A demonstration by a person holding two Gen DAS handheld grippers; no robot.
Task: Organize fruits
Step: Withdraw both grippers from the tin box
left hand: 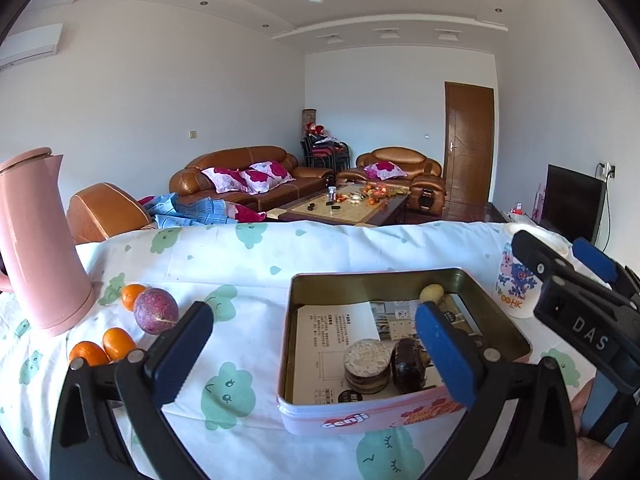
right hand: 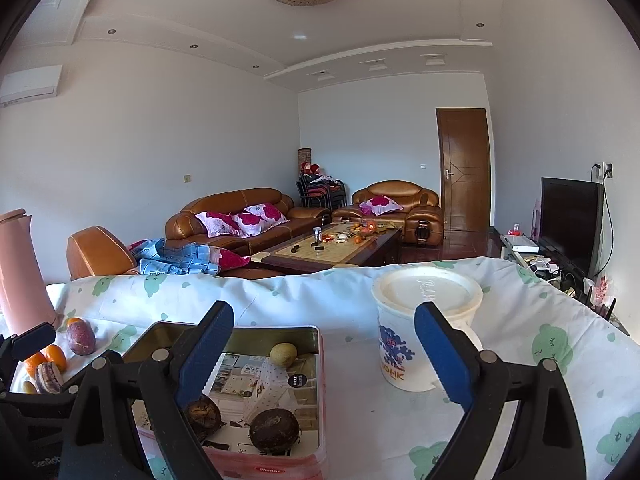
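Observation:
A pink tin (left hand: 496, 312) stands on the cloth-covered table, lined with printed paper. In it lie two dark brown round fruits (left hand: 408, 364) (left hand: 366, 366) and a small yellow-green fruit (left hand: 431, 293). The tin also shows in the right wrist view (right hand: 320, 392), with the dark fruits (right hand: 274, 430) (right hand: 204, 416) and the yellow-green one (right hand: 283, 355). Left of the tin lie a purple passion fruit (left hand: 156, 310) and three small oranges (left hand: 132, 296) (left hand: 119, 343) (left hand: 87, 354). My left gripper (left hand: 316, 344) is open and empty over the tin's near left edge. My right gripper (right hand: 324, 352) is open and empty above the tin's right side.
A pink kettle (left hand: 36, 248) stands at the table's left. A white lidded cup (right hand: 424, 332) with blue print stands right of the tin. The right gripper's body (left hand: 576, 312) shows in the left wrist view. Sofas and a coffee table lie beyond the table's far edge.

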